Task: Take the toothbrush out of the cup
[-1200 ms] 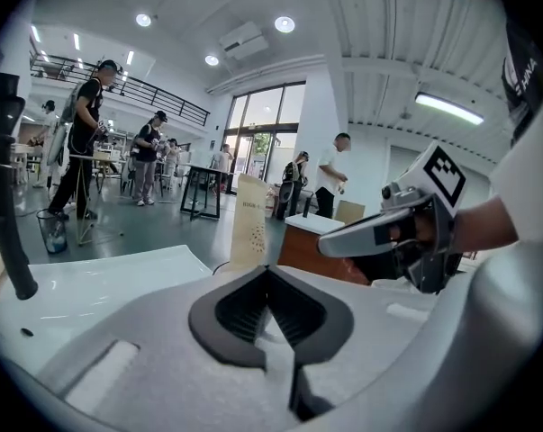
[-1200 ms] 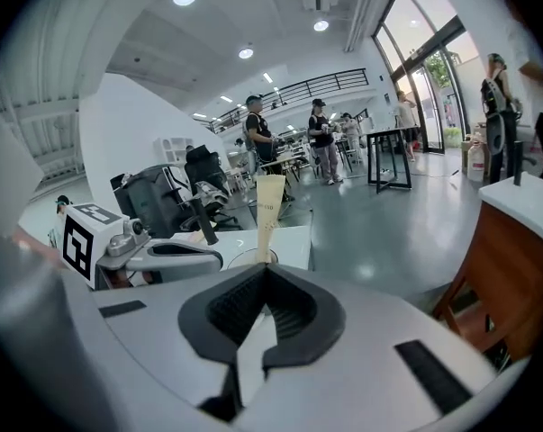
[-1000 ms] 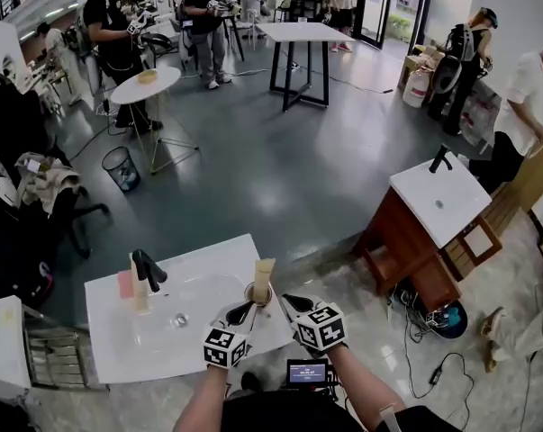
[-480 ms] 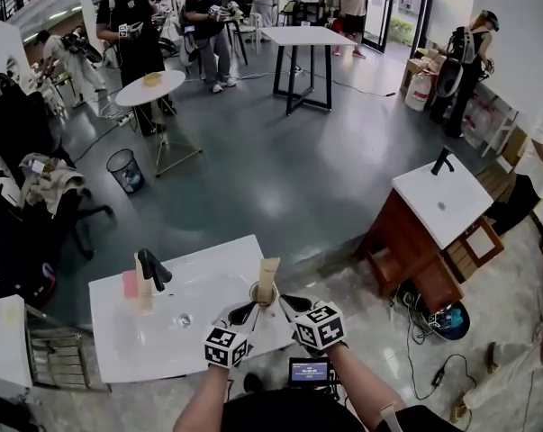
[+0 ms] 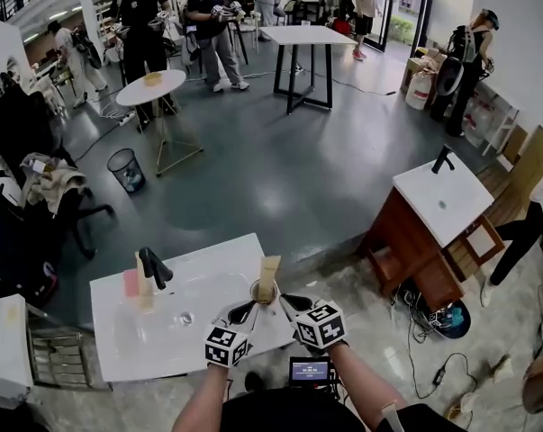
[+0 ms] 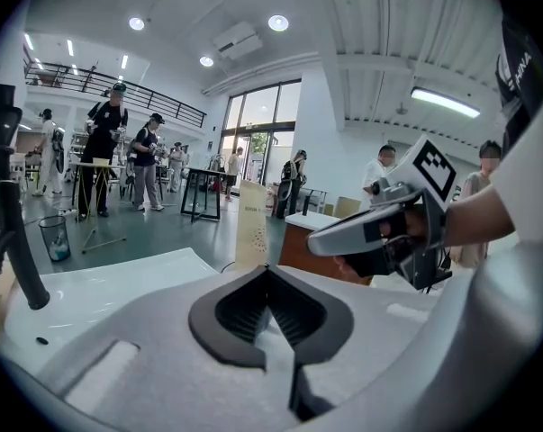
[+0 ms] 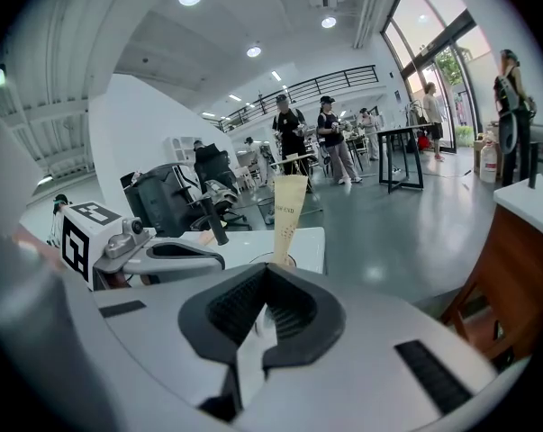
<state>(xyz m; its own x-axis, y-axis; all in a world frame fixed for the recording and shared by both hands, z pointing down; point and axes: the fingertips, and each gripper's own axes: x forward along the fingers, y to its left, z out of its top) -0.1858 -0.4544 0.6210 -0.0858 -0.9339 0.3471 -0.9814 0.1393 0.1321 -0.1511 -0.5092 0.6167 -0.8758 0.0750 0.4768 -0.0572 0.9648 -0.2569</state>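
A tall tan toothbrush carton (image 5: 267,275) stands upright in a clear cup (image 5: 259,294) near the front right corner of the white basin top (image 5: 217,259). My left gripper (image 5: 244,311) sits just left of the cup, jaws shut and empty. My right gripper (image 5: 294,302) is just right of it, also shut on nothing. In the left gripper view the shut tips (image 6: 267,268) point at the carton (image 6: 251,232). The right gripper view shows its closed tips (image 7: 266,268) below the carton (image 7: 287,212) and cup rim (image 7: 278,261).
A black faucet (image 5: 151,266), a tan bottle (image 5: 141,291) and a pink item (image 5: 126,283) stand at the basin's left. A second vanity on a wooden cabinet (image 5: 406,241) is to the right. Several people, tables and a mesh bin (image 5: 121,167) are farther off.
Both grippers stay where they were beside the cup. Only people in the background have walked, and the view has shifted slightly.
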